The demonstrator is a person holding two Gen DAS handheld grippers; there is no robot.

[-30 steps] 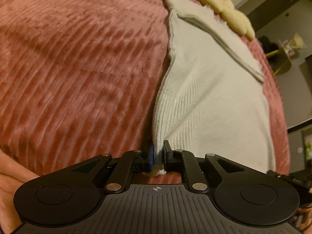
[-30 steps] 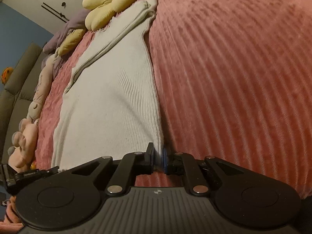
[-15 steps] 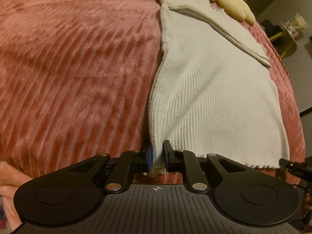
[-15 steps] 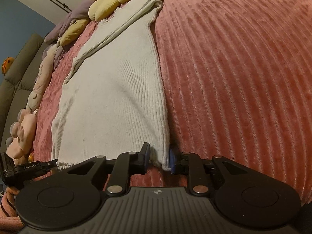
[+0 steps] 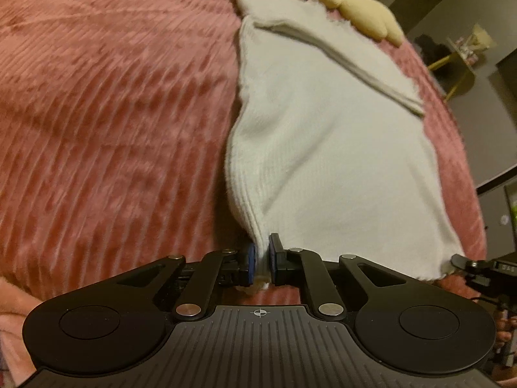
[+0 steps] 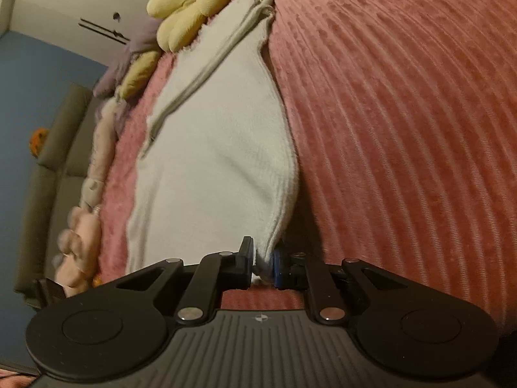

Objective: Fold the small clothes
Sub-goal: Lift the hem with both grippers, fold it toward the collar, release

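Note:
A small white ribbed knit garment lies lengthwise on the pink bedspread, its far end folded over in a band. My left gripper is shut on the garment's near left hem corner, lifted a little off the bed. In the right wrist view the same garment stretches away, and my right gripper is shut on its near right hem corner, also raised. The right gripper's tip shows at the right edge of the left wrist view.
A yellow flower-shaped plush lies beyond the garment's far end. Pink and purple plush toys line the bed's left edge beside a grey sofa. The ribbed pink bedspread spreads wide on the outer sides.
Both grippers have lifted the near hem corners off the bed, and the near end of the garment now billows up. The right jaws, looser half a second ago, have closed on the corner.

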